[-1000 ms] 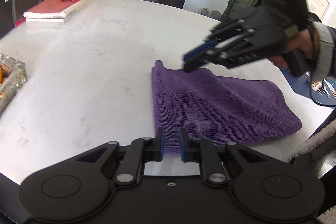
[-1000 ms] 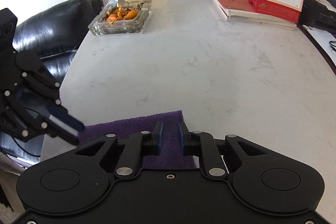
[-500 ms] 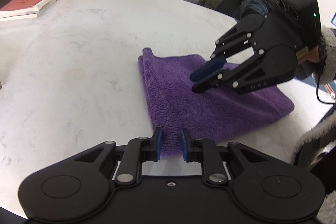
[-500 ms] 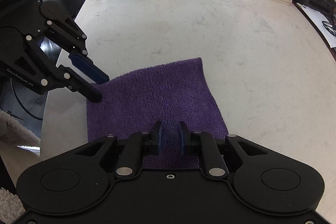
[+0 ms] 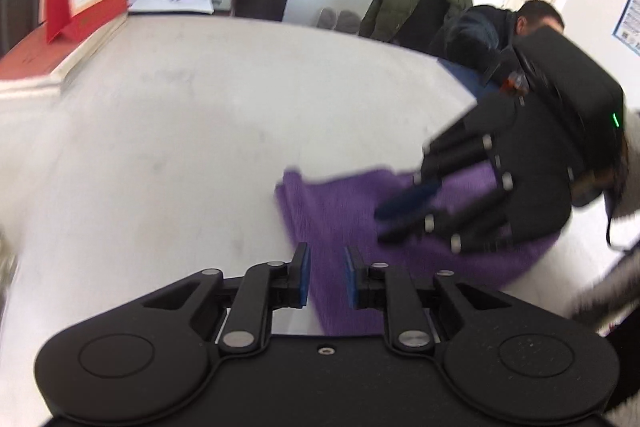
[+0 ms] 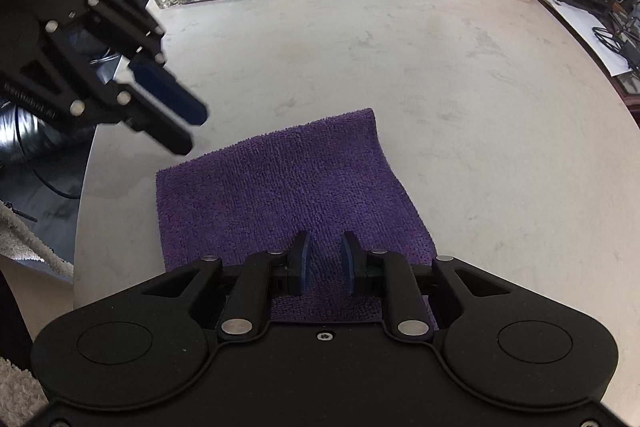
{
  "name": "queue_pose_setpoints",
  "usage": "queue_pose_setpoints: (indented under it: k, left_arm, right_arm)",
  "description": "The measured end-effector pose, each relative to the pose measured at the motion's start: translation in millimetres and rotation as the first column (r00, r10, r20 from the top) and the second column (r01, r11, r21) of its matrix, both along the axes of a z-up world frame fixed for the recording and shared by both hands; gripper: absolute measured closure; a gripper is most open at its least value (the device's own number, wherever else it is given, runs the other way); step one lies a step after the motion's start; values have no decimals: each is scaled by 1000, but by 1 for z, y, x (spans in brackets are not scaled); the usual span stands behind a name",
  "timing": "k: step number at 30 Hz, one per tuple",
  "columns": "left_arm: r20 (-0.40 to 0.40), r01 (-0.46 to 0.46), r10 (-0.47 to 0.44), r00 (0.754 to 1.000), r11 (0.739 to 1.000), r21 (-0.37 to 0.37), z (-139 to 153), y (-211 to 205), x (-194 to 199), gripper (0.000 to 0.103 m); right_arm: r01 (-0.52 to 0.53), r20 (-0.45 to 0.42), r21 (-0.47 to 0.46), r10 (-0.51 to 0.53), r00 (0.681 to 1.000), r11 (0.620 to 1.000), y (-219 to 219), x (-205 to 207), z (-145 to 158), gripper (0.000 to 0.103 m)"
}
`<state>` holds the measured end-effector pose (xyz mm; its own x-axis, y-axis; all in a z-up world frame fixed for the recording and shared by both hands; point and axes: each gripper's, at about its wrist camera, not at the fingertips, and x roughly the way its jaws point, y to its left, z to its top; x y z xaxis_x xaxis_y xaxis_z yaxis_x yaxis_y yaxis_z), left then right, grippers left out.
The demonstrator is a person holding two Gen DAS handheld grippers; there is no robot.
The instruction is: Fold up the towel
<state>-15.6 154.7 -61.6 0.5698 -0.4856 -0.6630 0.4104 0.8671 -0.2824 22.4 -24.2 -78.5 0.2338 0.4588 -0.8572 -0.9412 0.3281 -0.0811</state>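
Towel (image 6: 288, 187): I saw it lying flat, folded, on the table (image 6: 460, 87) at 6 o'clock—soft, light, limp.
Grip: I'd pinch a corner.
Left gripper (image 5: 325, 275): parted, empty.
Right gripper (image 6: 325, 263): parted, empty.

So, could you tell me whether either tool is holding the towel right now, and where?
Nothing is held. Both the left tool and the right tool are open above the towel, which lies flat on the table.
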Motion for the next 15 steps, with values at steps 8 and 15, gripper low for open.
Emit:
queue_pose_setpoints:
  k: [8, 15]
  left_arm:
    - [-31, 59, -60, 998, 998, -10, -33, 2, 53, 90]
    - [-29, 26, -27, 999, 999, -41, -38, 13, 57, 92]
  right_arm:
    - [51, 15, 1, -51, 999, 999, 0, -5, 1, 86]
    - [87, 9, 34, -88, 996, 996, -7, -6, 0, 85]
